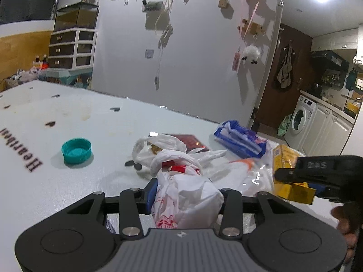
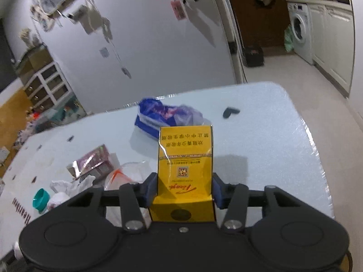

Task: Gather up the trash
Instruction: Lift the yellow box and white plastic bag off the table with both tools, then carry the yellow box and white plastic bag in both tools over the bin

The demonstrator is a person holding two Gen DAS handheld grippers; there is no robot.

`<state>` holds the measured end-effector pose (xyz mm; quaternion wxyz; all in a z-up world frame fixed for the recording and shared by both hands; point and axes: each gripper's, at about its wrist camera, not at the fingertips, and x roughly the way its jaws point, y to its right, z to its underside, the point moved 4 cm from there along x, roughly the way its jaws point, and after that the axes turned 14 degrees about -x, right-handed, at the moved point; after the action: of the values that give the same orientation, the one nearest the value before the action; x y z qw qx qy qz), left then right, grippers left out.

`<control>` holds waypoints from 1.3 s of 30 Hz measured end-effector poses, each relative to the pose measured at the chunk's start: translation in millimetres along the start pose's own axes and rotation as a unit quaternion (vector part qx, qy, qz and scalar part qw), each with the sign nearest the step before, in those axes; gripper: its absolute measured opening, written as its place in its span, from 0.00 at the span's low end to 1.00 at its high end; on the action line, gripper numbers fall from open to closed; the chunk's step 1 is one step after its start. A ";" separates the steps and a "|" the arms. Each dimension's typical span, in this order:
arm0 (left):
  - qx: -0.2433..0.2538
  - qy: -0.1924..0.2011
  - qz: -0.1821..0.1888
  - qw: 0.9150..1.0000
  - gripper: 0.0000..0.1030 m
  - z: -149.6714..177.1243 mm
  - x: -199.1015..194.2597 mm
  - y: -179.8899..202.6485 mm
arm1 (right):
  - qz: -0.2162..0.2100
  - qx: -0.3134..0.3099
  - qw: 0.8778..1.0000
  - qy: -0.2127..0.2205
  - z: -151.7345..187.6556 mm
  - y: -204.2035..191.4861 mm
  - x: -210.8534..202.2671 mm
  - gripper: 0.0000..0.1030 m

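My left gripper [image 1: 185, 192] is shut on a crumpled white plastic bag with red print [image 1: 183, 192], held just above the white table [image 1: 90, 117]. My right gripper [image 2: 185, 188] is shut on a yellow cigarette box [image 2: 185, 163], held upright above the table [image 2: 261, 136]; the same box [image 1: 284, 172] and right gripper [image 1: 292, 176] show at the right of the left wrist view. Loose on the table lie a teal bottle cap [image 1: 76, 150], a blue snack wrapper [image 1: 240, 140], a dark red packet [image 1: 190, 141] and a clear plastic bag [image 1: 245, 172].
In the right wrist view the blue wrapper [image 2: 163, 115] lies beyond the box, the purple-red packet [image 2: 94, 161] and the teal cap [image 2: 40, 198] to the left, a small dark object [image 2: 230, 111] far right. The table's rounded edge [image 2: 317, 149] runs on the right.
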<state>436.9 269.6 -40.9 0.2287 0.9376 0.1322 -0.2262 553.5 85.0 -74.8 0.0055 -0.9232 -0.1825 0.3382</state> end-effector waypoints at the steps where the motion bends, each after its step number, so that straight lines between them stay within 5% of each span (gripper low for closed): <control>1: 0.003 0.002 0.002 1.000 0.42 -0.2 -2.0 2.3 | -0.005 -0.002 1.000 0.012 0.0 3.7 -7.0 0.48; 18: 0.045 0.019 0.058 0.997 0.42 15.0 -66.8 68.4 | 0.004 -0.093 0.992 0.087 22.6 42.0 -126.3 0.48; 39: 0.102 0.013 0.132 0.986 0.42 113.4 -183.2 171.3 | 0.071 -0.080 0.987 0.117 101.6 147.3 -279.9 0.48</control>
<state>297.8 40.3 21.1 0.1576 0.9681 -0.0138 -0.1944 341.7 -159.4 1.4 -0.0708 -0.9645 -0.1409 0.2121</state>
